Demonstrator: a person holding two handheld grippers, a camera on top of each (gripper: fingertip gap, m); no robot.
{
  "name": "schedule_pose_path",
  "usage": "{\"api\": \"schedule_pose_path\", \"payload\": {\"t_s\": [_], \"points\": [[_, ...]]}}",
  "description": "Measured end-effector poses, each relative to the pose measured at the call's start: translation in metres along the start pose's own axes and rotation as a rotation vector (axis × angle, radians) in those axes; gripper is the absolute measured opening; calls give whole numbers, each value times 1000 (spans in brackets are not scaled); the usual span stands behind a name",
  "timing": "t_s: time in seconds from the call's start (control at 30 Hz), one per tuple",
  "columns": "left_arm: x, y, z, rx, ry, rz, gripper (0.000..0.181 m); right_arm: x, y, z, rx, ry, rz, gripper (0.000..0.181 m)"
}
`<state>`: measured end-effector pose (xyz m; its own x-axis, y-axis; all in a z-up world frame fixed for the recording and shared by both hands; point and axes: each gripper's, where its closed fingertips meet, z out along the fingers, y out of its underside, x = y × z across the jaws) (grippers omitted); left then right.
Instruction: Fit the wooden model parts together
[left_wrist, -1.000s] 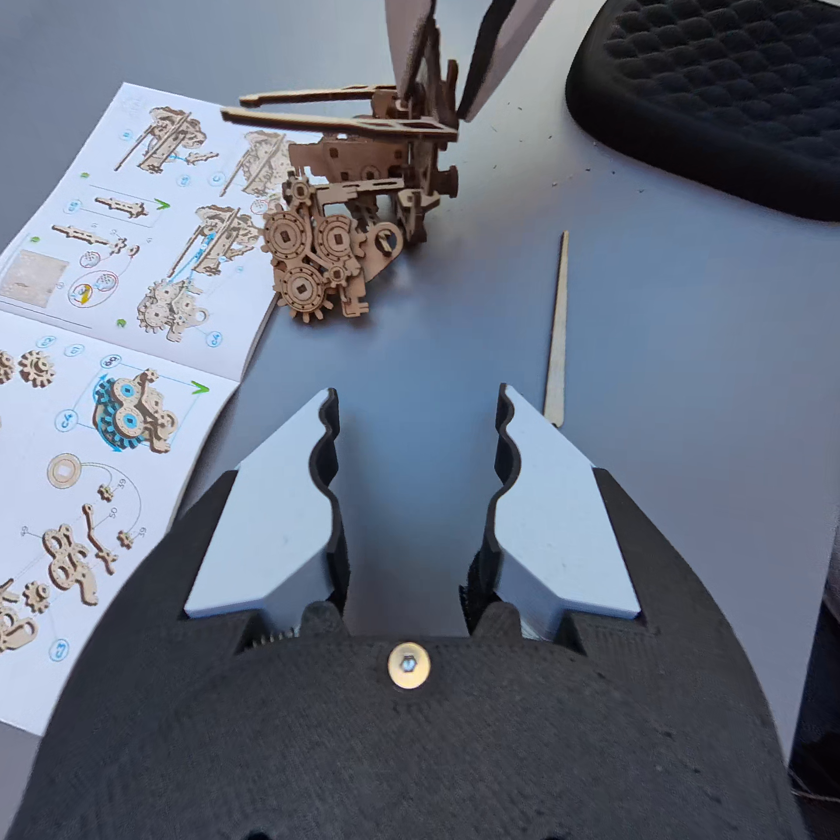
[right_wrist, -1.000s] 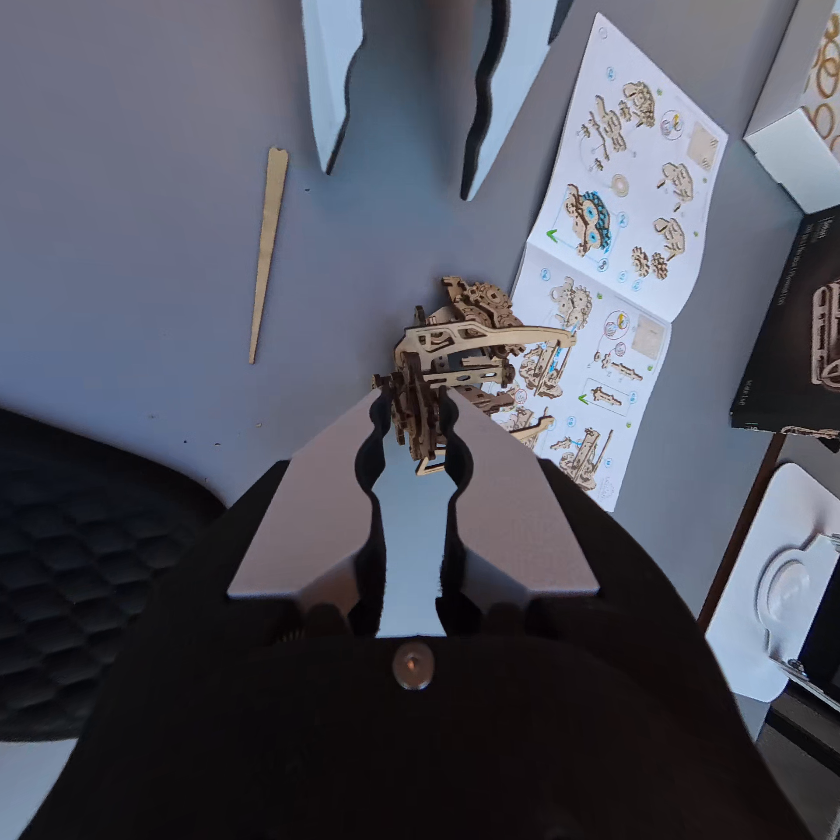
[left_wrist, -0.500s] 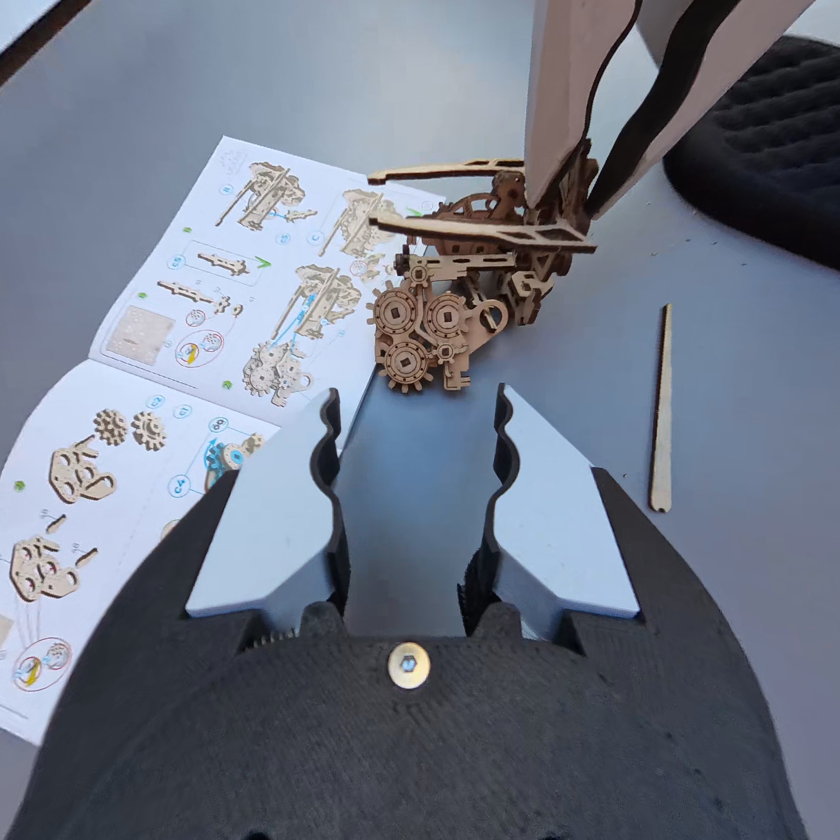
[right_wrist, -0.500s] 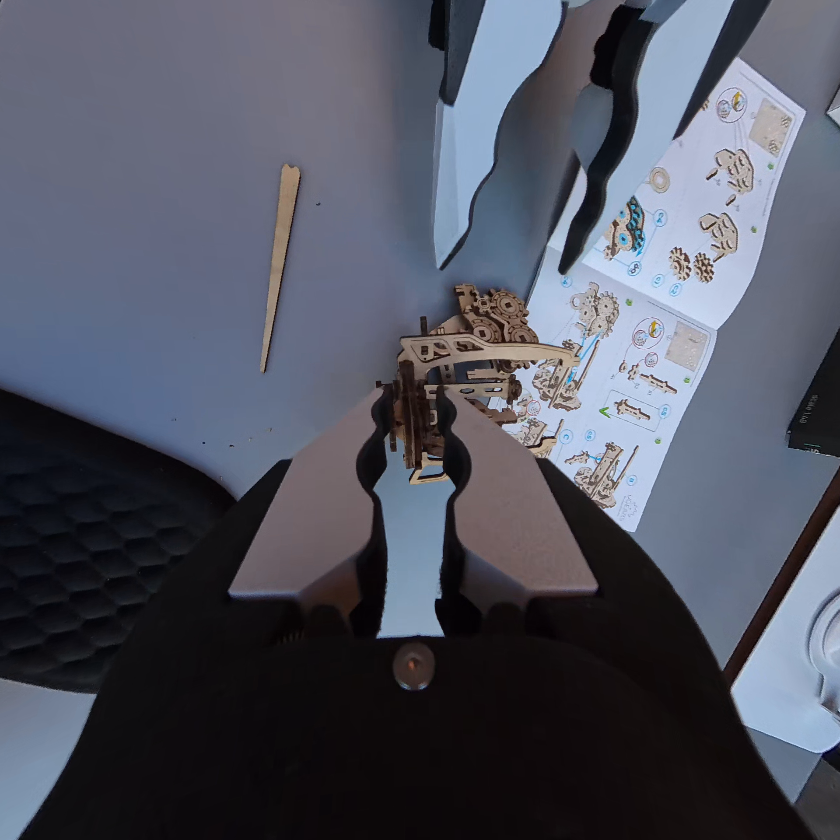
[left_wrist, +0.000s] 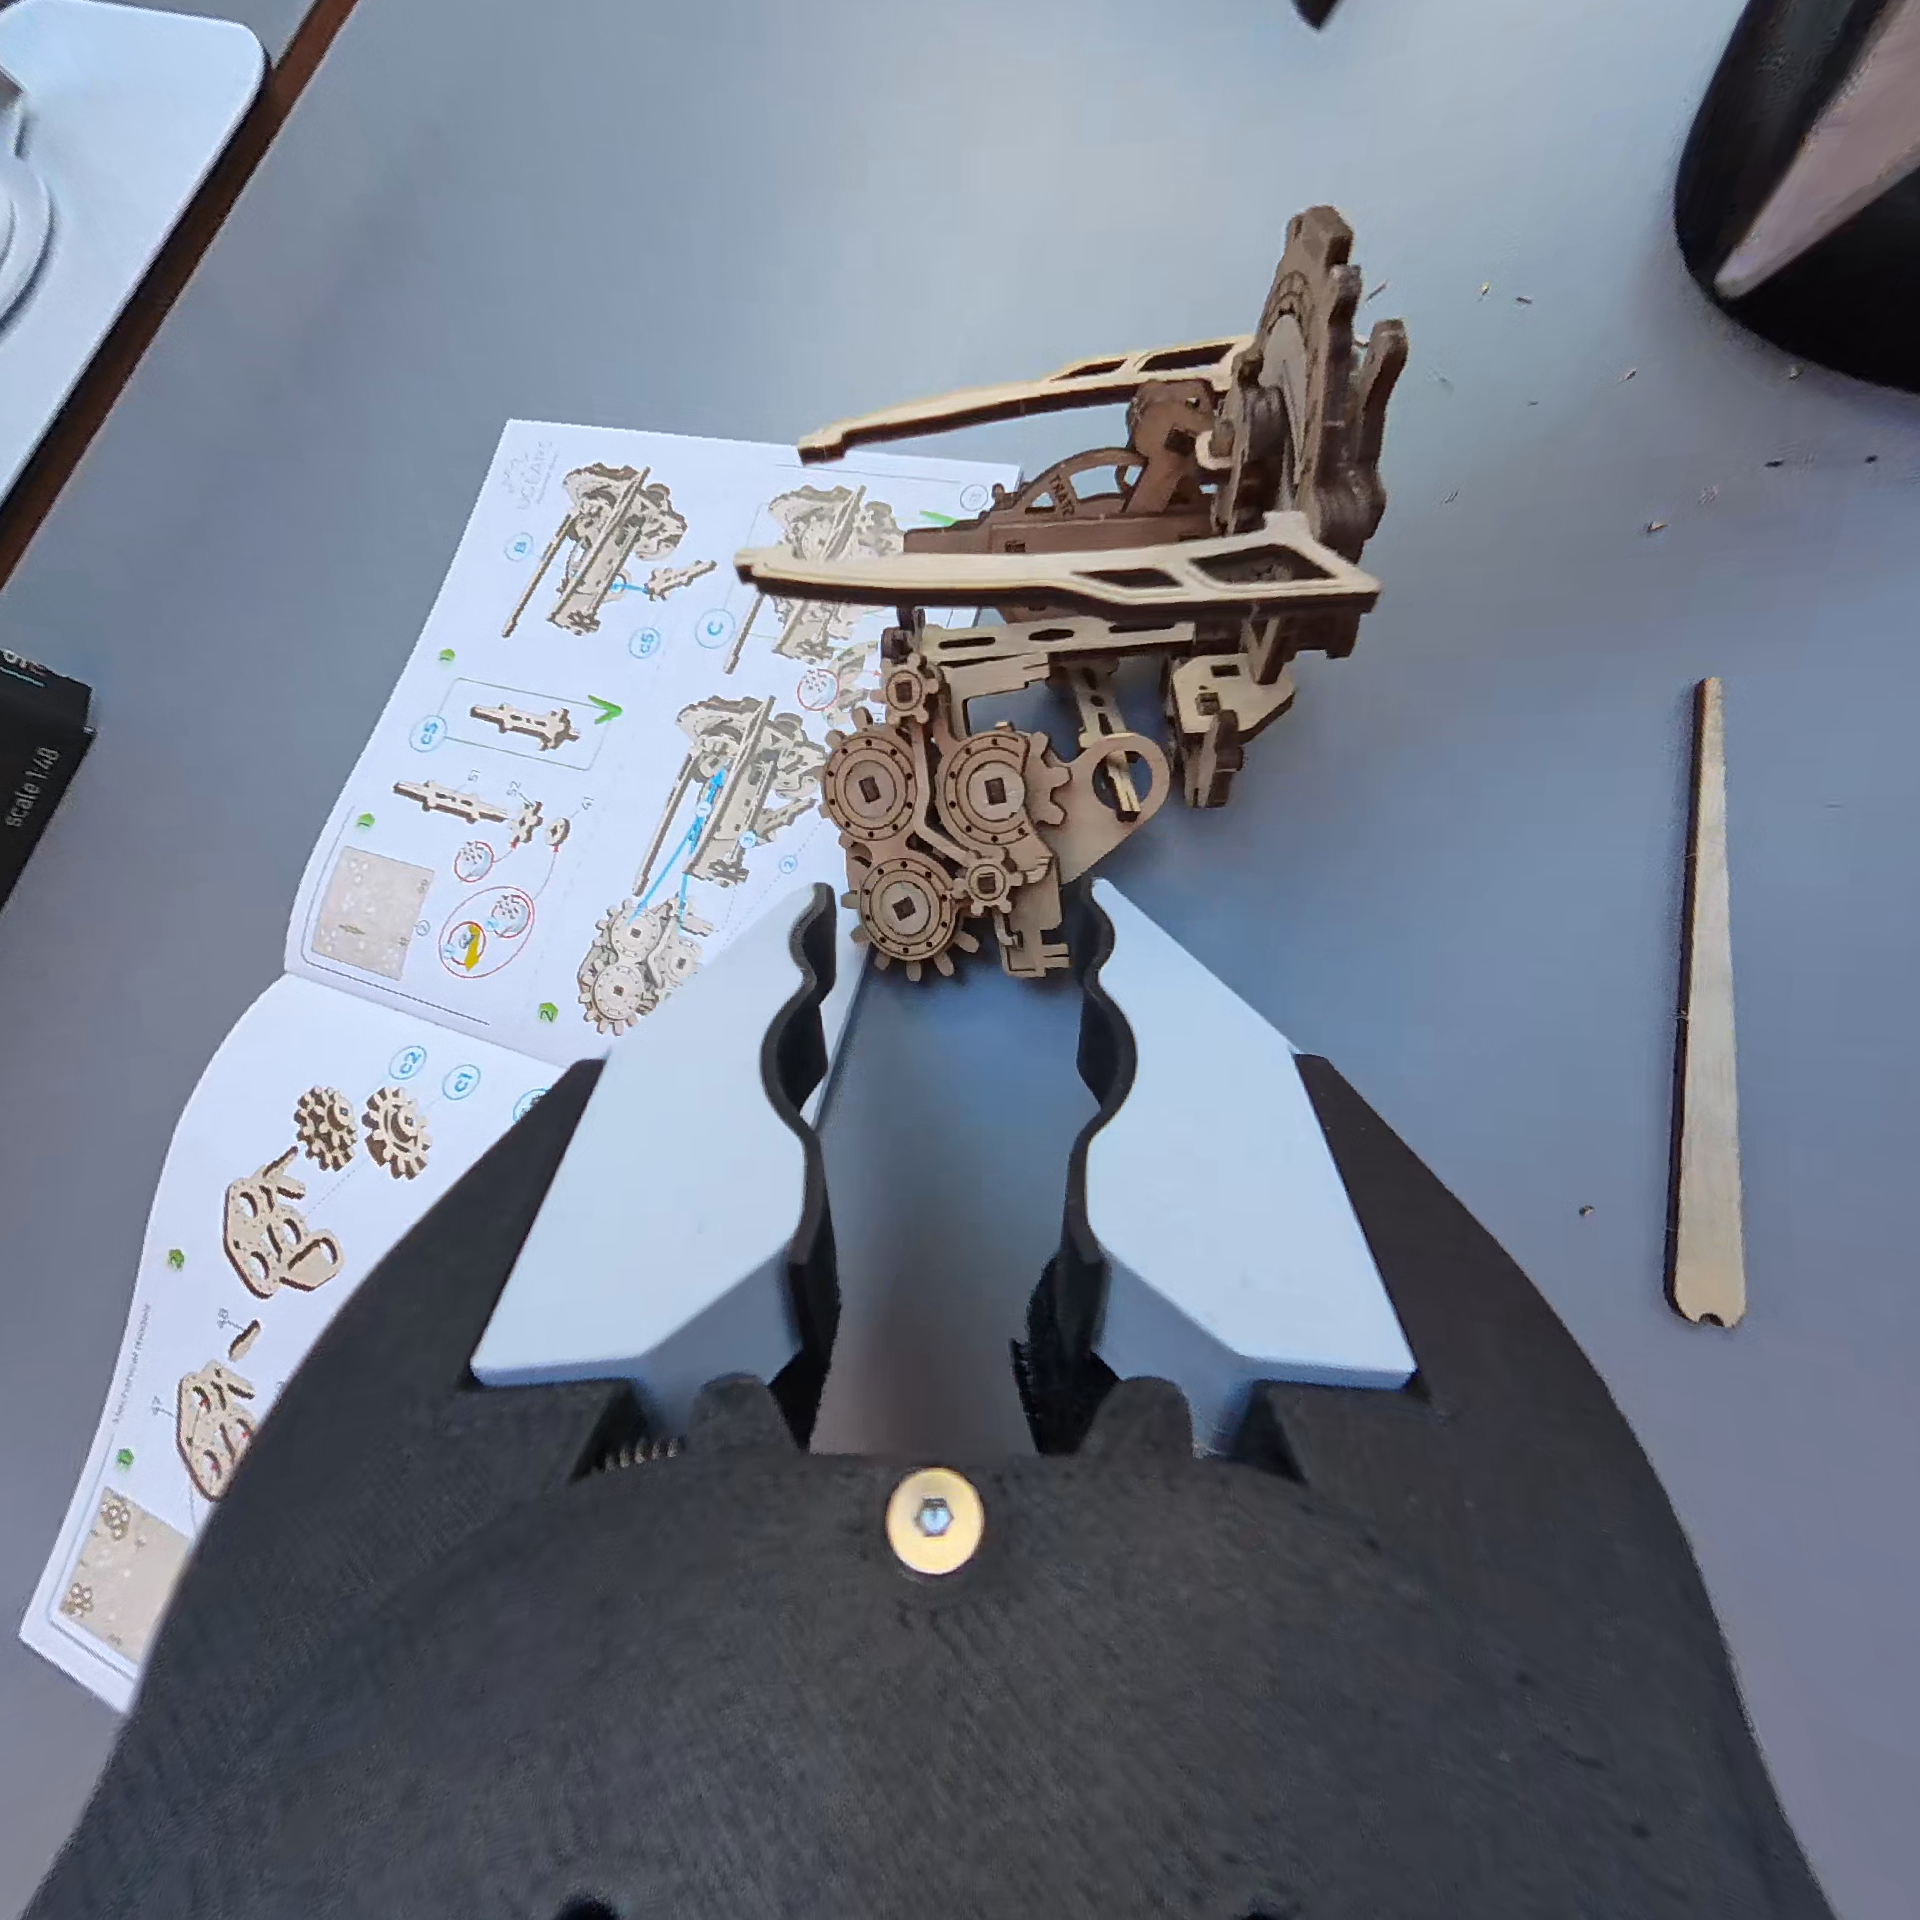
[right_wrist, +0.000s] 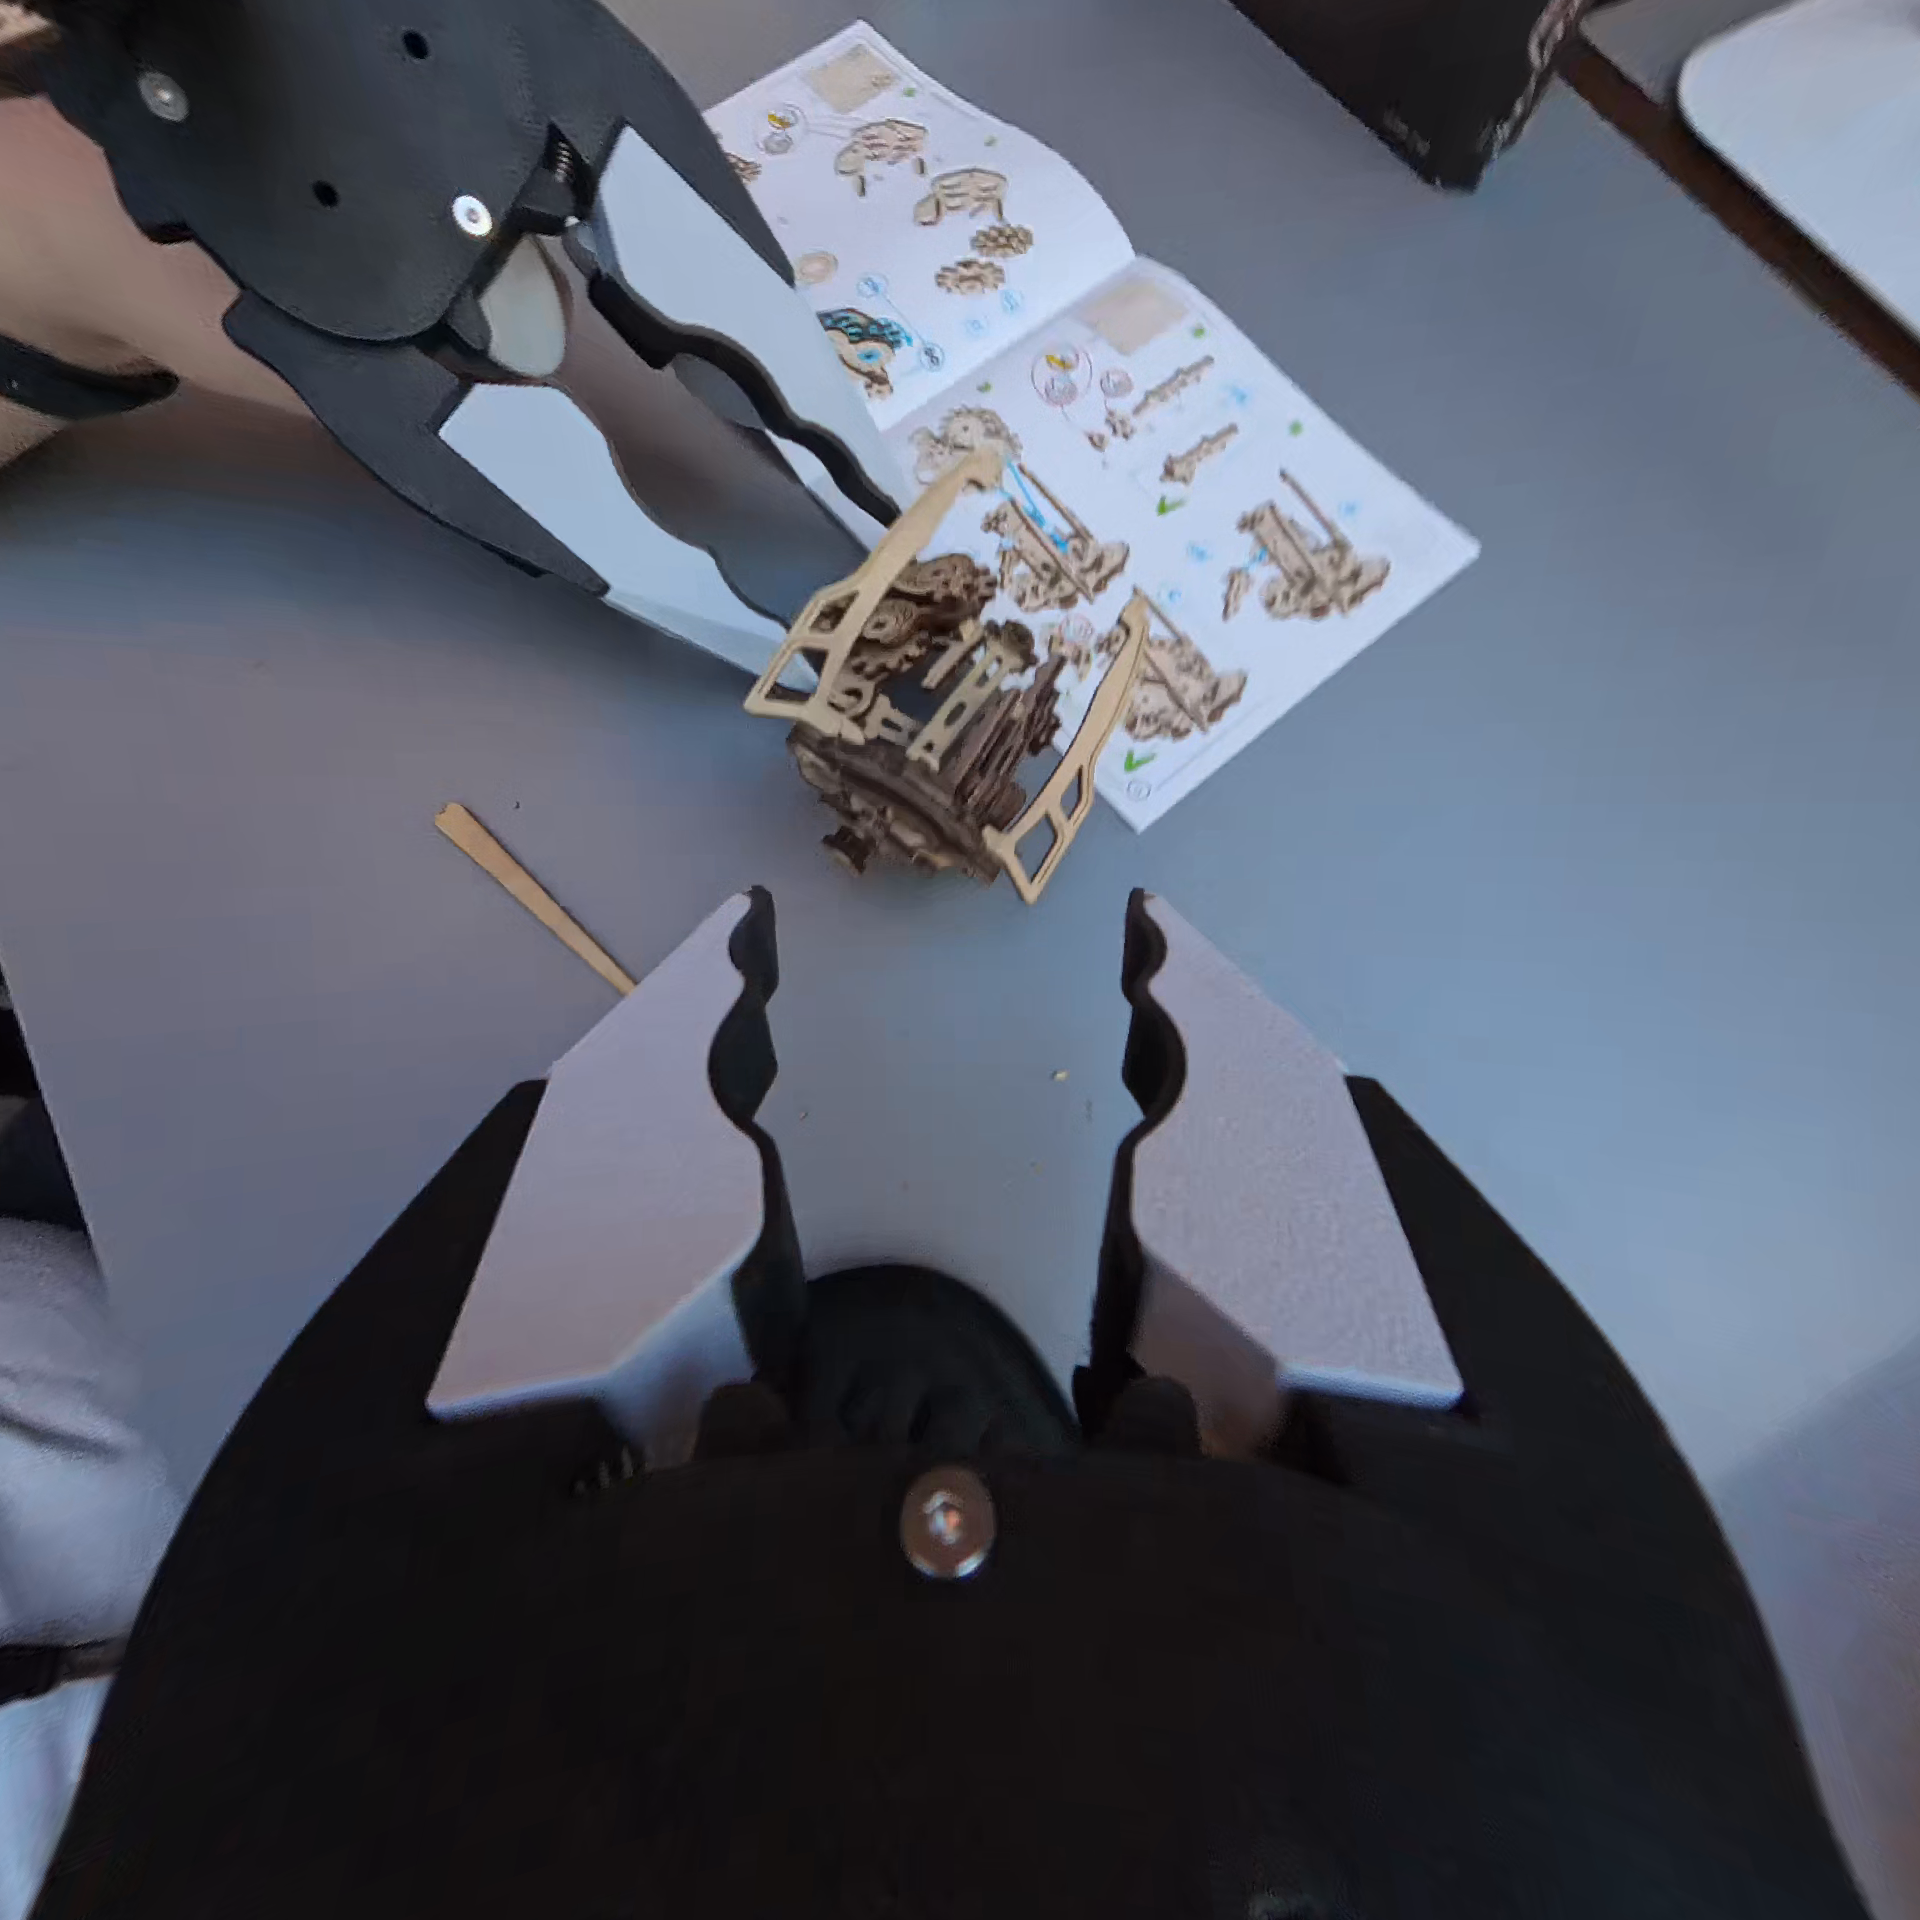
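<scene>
A part-built wooden model (left_wrist: 1049, 665) with gears and two long curved arms stands on the grey table, resting partly on the instruction sheet. My left gripper (left_wrist: 956, 904) is open, its fingertips either side of the model's gear cluster. It also shows in the right wrist view (right_wrist: 831, 566), just behind the model (right_wrist: 935, 717). My right gripper (right_wrist: 945, 904) is open and empty, a little short of the model. A thin wooden stick (left_wrist: 1704, 997) lies on the table to the right; it also shows in the right wrist view (right_wrist: 530, 894).
An open instruction sheet (left_wrist: 488, 831) lies left of the model. A black cushion (left_wrist: 1808, 177) is at the far right. A black box (left_wrist: 31, 769) sits at the left edge, a white tray (left_wrist: 114, 187) beyond the table's edge. A person's arm (right_wrist: 62, 260) holds the left gripper. The thin wooden stick (left_wrist: 1704, 997) is about equally far from each gripper, around 10 centimetres. It turns up in the right wrist view (right_wrist: 555, 908) as well.
My right gripper has let go of the model, opened and drawn back. The model now stands on the table. My left gripper has moved forward up to the gear cluster.
</scene>
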<state>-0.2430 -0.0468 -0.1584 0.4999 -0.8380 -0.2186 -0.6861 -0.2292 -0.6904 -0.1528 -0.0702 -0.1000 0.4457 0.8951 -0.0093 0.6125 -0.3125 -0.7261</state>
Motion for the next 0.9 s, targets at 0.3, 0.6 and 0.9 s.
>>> {"api": "schedule_pose_path", "payload": {"t_s": [0.3, 0.6, 0.9], "points": [[3, -1, -1, 16, -37, 11, 43, -4, 17, 18, 58, 342, -20, 78], [5, -1, 2, 10, 48, -28, 62, -1, -7, 21, 49, 540, -256, 82], [7, -2, 4, 19, 71, -22, 45, 2, -5, 31, -11, 608, -338, 67]]}}
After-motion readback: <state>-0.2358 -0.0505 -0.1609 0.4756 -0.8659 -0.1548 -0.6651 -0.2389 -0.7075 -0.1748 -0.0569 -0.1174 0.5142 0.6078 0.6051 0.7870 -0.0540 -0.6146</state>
